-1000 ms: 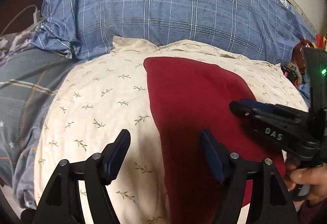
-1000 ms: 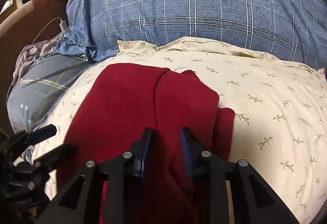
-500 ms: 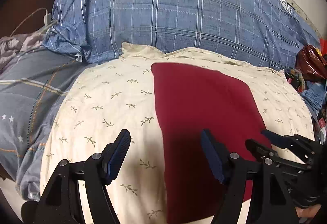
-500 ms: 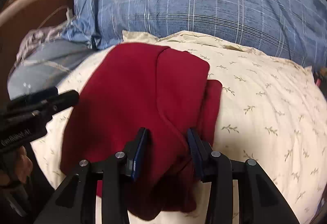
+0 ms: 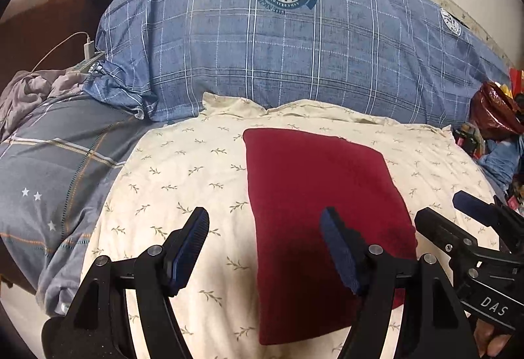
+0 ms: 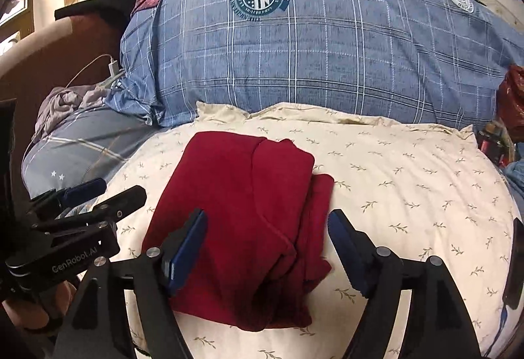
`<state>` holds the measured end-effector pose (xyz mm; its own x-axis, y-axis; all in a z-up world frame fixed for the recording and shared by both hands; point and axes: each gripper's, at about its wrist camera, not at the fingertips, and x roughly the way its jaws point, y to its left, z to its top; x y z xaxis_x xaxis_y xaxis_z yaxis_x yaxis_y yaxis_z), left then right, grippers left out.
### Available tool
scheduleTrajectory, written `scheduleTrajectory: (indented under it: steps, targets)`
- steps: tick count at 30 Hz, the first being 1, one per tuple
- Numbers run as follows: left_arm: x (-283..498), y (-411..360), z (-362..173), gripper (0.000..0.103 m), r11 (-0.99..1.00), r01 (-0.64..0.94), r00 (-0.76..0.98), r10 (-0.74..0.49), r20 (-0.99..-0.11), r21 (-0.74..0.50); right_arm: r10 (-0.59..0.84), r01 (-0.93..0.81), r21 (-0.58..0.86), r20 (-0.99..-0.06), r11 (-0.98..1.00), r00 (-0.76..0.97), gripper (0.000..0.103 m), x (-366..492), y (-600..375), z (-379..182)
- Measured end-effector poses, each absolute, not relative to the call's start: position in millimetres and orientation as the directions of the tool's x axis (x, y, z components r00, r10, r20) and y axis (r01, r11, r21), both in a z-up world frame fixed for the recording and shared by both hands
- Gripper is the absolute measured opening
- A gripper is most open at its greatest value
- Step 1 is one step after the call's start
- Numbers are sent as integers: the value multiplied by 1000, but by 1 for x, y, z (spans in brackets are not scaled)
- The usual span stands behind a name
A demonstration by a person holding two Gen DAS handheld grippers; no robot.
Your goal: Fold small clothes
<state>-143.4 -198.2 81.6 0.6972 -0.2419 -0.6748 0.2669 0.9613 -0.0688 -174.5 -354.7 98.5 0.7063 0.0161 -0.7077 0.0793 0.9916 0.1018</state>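
A dark red garment (image 5: 314,195) lies folded into a rough rectangle on the cream leaf-print pillow (image 5: 183,182). In the right wrist view the garment (image 6: 249,211) shows a folded layer on top and a strip sticking out at its right side. My left gripper (image 5: 265,244) is open and empty, held above the garment's left edge. My right gripper (image 6: 267,247) is open and empty, held over the garment's near half. Each gripper shows in the other's view: the right gripper (image 5: 458,221) at the right edge, the left gripper (image 6: 104,195) at the left edge.
A large blue plaid duvet (image 5: 294,57) is piled behind the pillow. A grey-blue blanket (image 5: 55,175) lies to the left, with a white charger and cable (image 5: 88,47) beyond it. A red bag (image 5: 494,110) and clutter sit at the right.
My right gripper opened and let go of the red garment. Both grippers pulled back and up from the garment, which now lies flat and folded.
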Motion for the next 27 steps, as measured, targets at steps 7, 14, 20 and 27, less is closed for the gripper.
scheduleTrajectory:
  steps: [7,14,20,27]
  targets:
    - [-151,-193,89,71,965,256,717,-231,-658,-60,15,89,106,-725,990,689,80,-175,-352,95]
    - [-152,-192,88,70,966,254,720,-226,-656,-53,22,88,114,-728,990,686,80,-176,-350,95]
    - [-149,-192,87,70,966,253,719,-221,-659,-48,21,94,115,-735,989,678,81,-174,-349,92]
    - [-146,-194,84,70,968,247,719,-209,-663,-37,30,88,119,-745,989,666,81,-171,-347,87]
